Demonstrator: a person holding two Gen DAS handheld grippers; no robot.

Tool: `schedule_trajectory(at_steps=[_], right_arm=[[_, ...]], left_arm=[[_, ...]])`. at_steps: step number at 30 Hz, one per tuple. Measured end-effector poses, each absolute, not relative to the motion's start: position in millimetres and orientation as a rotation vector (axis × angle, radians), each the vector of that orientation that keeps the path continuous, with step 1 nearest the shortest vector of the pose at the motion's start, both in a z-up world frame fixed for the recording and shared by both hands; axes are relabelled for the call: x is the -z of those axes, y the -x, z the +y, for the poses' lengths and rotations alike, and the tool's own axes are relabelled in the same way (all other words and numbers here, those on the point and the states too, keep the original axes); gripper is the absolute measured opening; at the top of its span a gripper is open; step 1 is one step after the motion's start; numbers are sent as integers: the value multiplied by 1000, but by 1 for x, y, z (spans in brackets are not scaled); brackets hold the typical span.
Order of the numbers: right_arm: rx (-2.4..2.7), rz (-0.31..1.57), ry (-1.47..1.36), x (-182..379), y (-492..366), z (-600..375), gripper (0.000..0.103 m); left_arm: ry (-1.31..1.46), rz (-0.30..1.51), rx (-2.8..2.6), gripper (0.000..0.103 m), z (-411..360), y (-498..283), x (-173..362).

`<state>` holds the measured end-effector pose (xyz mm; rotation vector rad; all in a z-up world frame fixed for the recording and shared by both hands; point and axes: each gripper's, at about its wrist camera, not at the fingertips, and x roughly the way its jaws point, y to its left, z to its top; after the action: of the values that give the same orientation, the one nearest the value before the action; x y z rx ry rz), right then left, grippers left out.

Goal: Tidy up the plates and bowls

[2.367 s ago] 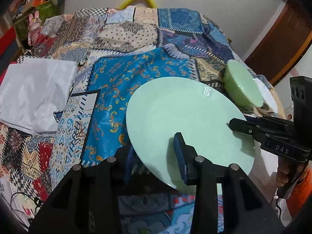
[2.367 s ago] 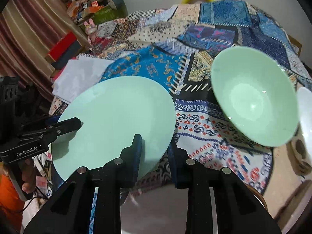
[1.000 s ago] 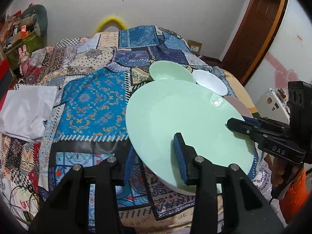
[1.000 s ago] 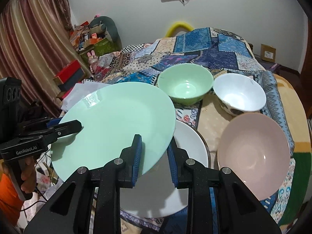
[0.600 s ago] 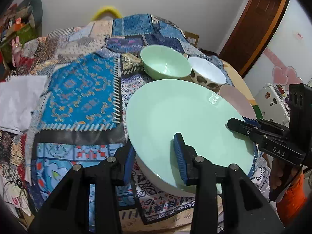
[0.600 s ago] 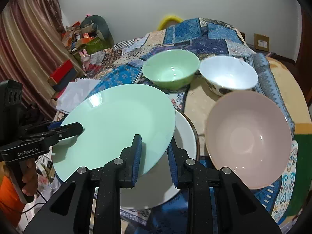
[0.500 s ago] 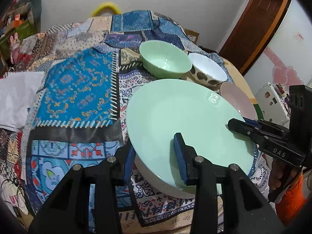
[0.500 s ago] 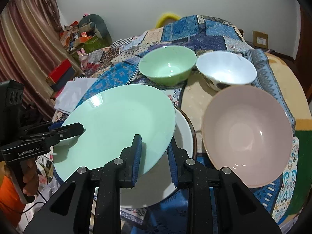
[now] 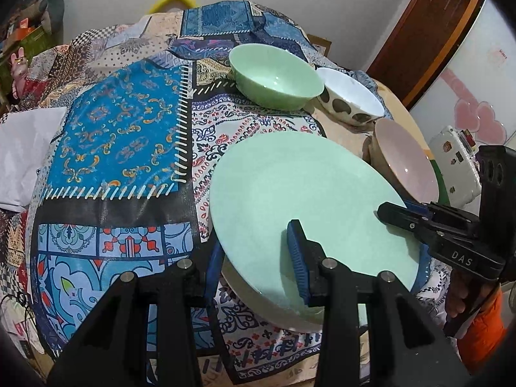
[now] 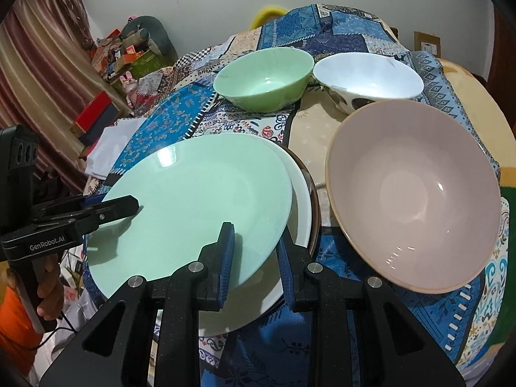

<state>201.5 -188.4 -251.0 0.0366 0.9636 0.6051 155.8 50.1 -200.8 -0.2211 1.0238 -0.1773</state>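
The stiff, glossy, likely fragile green plate [image 10: 200, 206] is gripped at opposite rims, lower centre, by left gripper [image 9: 258, 261] and right gripper [image 10: 254, 254]

Each fisheye sits just behind its own gripper fingers, close above the patchwork-covered table [image 9: 122, 135], angled steeply down. The left wrist view faces across from one side, the right from the other (each catching the opposite gripper); both share the round mint-green plate [image 9: 306, 200] [image 10: 200, 206].
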Motion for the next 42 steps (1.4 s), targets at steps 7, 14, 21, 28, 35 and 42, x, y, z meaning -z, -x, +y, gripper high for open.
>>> schedule_trajectory(at_steps=[7, 14, 21, 28, 35, 42], right_arm=[[-605, 967, -30, 254, -199, -188, 24], [-604, 978, -47, 258, -201, -188, 24], [-600, 979, -32, 256, -199, -188, 24], [-612, 986, -38, 256, -197, -192, 24], [-622, 1002, -55, 255, -197, -194, 24], [-634, 1014, -73, 252, -196, -197, 24]], left_arm=[[228, 1037, 178, 38, 51, -156, 208], [203, 1043, 183, 38, 49, -156, 208], [215, 1068, 191, 38, 50, -163, 210], [215, 1089, 203, 38, 49, -166, 211], [230, 1104, 212, 38, 50, -168, 213], [248, 1111, 217, 38, 51, -169, 215]])
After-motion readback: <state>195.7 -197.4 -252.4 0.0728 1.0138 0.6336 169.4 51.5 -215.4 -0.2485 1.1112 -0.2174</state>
